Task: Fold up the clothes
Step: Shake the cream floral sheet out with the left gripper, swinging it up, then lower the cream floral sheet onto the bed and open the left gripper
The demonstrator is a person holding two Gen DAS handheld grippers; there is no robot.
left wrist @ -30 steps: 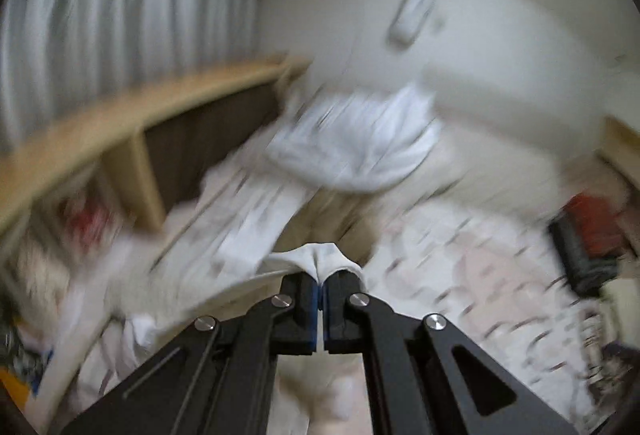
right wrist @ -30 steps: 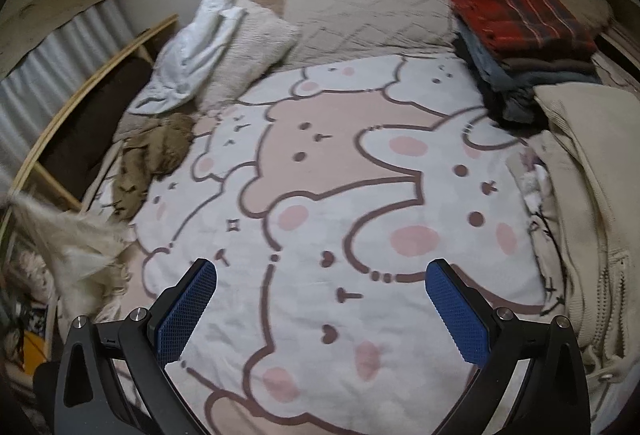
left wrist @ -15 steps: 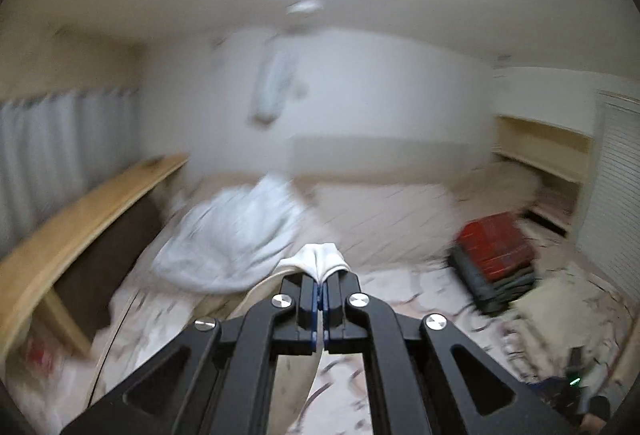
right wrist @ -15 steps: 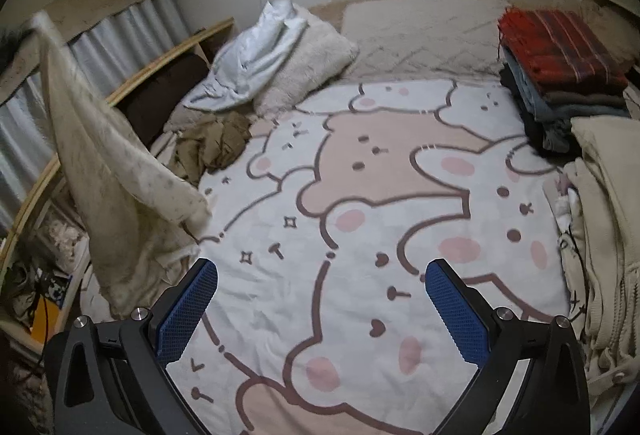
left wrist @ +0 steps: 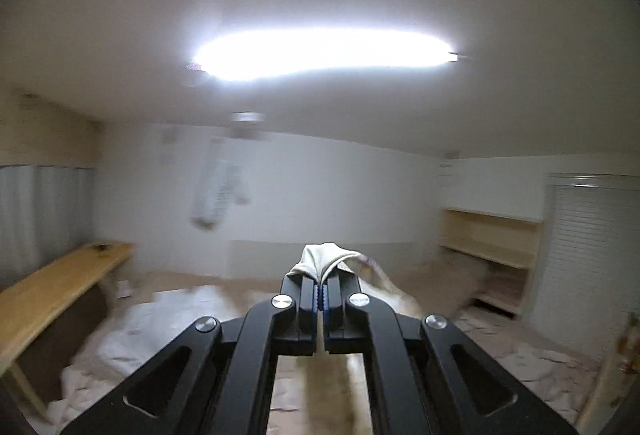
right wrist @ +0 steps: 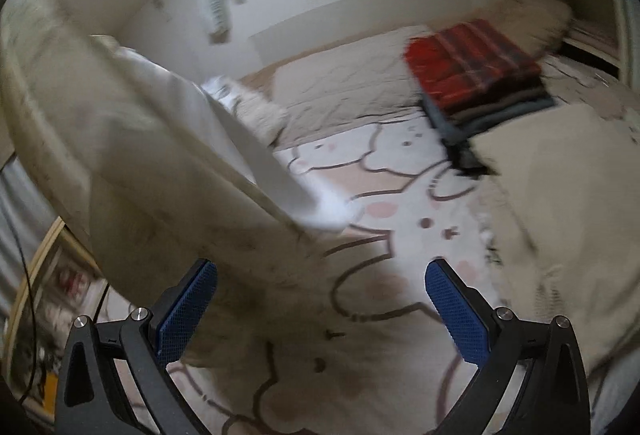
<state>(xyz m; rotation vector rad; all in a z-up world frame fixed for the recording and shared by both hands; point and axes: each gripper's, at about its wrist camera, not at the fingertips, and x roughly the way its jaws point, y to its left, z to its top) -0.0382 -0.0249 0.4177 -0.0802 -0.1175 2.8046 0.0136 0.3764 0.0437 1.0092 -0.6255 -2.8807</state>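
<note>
**Holding a cream garment aloft over the bed**

Covering the bed [right wrist: 400, 219] is a pale blanket printed with cartoon animal outlines. A stack of folded clothes [right wrist: 472, 75], red plaid on top, sits at 1 o'clock in the right wrist view; a beige knit garment [right wrist: 560, 203] lies at 3 o'clock. A wooden shelf [left wrist: 60, 287] runs along the wall at 9 o'clock in the left wrist view, and a ceiling light [left wrist: 320, 53] glares at 12 o'clock.

Motion blur softens both views. The cream garment [right wrist: 132, 171] hangs at 10 o'clock, its upper end cut off by the frame.

The left gripper [left wrist: 321, 289] points level, clenched on a fold of the garment. The right gripper [right wrist: 320, 311] tilts downward, released, jaws wide, nothing between them.
</note>
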